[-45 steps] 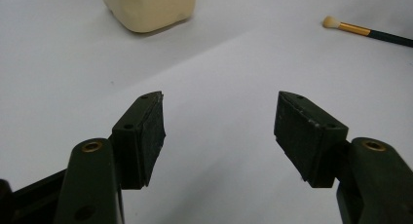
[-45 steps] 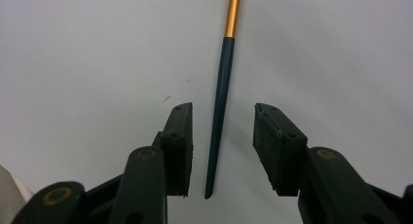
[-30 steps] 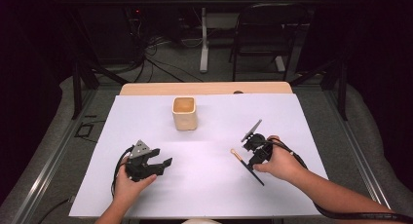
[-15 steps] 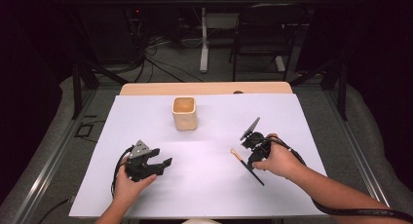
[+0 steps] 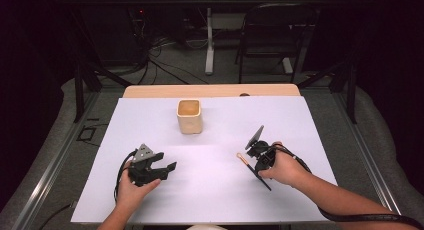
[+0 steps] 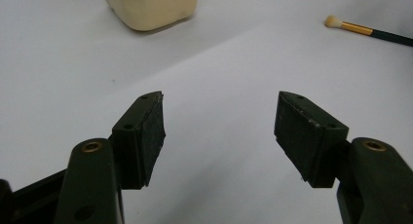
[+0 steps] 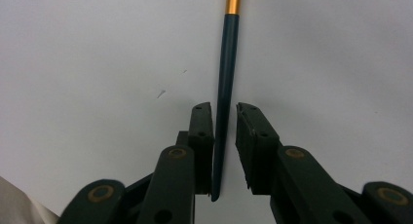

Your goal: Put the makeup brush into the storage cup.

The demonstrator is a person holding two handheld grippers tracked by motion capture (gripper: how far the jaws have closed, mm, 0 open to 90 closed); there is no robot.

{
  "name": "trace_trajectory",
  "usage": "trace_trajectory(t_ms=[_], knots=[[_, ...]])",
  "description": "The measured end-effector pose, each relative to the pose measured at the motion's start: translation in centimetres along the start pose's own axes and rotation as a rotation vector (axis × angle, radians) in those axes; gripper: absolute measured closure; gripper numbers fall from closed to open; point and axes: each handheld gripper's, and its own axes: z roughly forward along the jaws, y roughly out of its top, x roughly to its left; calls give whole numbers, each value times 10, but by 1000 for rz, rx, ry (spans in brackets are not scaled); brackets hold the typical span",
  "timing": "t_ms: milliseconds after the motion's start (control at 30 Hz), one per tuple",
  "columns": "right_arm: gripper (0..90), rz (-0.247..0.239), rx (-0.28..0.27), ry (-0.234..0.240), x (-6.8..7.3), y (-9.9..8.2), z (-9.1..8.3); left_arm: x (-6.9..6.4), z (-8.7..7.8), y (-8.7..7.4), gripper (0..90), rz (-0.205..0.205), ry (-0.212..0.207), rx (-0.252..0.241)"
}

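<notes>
Right gripper (image 7: 224, 131): jaws nearly together around the thin dark handle of the makeup brush (image 7: 225, 87), and they have just been closing. The left pad looks to be touching the handle; a thin gap shows on the right side, so the grip is not yet firm. Handle tail end sits between the pads, gold ferrule points away up the view. In the high view the right gripper (image 5: 258, 152) is low over the brush (image 5: 250, 163), which lies flat on the white sheet (image 5: 215, 200), bristle tip toward table centre.

Left gripper (image 6: 219, 131): jaws wide apart, nothing between them, parked low over the sheet. In the high view it (image 5: 162, 169) rests at the near left, well apart from the brush.

Progress, as I judge it: early. Brush reached and bracketed, pinch almost done; lift not done. The likely target is the beige cup (image 5: 190, 116), upright at far centre, nothing visible in it from here. Left to do: finish the squeeze, lift, carry, drop in.

Room: sheet between brush and cup is bare, nothing in the path. Brush is well inside the right edge of the sheet. Cup stands near the far edge, wooden table edge (image 5: 150, 91) just beyond it. The thin handle may roll or slip out of the pads.
</notes>
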Motion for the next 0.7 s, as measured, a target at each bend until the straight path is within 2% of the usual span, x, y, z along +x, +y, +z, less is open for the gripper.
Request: trace_trajectory(t_ms=[67, 100, 133, 167, 200, 233, 267, 333, 367, 433, 467, 500, 533, 600, 633, 700], knots=[[782, 5, 11, 10, 1, 1, 1, 0, 0, 0, 350, -5, 0, 1], [783, -1, -9, 0, 1, 0, 3, 0, 0, 0, 351, -6, 1, -5], [782, -3, 9, 5, 1, 1, 3, 0, 0, 0, 350, -6, 1, -4], [783, 11, -6, 22, 1, 0, 5, 0, 0, 0, 350, -4, 1, -3], [785, 9, -15, 1, 2, 0, 6, 0, 0, 0, 350, -6, 0, -3], [786, 3, 4, 13, 2, 1, 5, 0, 0, 0, 350, -6, 0, -3], [787, -3, 13, 1, 2, 2, 5, 1, 0, 0, 350, -6, 0, -4], [790, -2, 7, -4, 2, 2, 6, 0, 0, 0, 350, -6, 0, -4], [790, 3, -3, 9, 2, 2, 7, 0, 0, 0, 350, -6, 0, -3], [790, 10, -12, -2, 2, 2, 7, 0, 0, 0, 351, -6, 0, -4], [789, -3, -6, 8, 0, 2, 7, 0, 0, 0, 350, -7, 0, -4], [788, 5, 10, 13, 1, 3, 5, 1, 0, 0, 350, -6, 0, -3], [786, -3, 5, -10, 1, 4, 5, 1, 0, 0, 350, -6, 0, -3], [785, 0, 1, 6, 0, 5, 5, 1, 0, 0, 350, -1, 0, -3], [785, 1, -15, -11, 1, 6, 6, 1, 0, 0, 351, -1, 0, -3], [781, 16, -26, -8, 1, 7, 6, 1, 0, 0, 350, -2, 0, -3]])
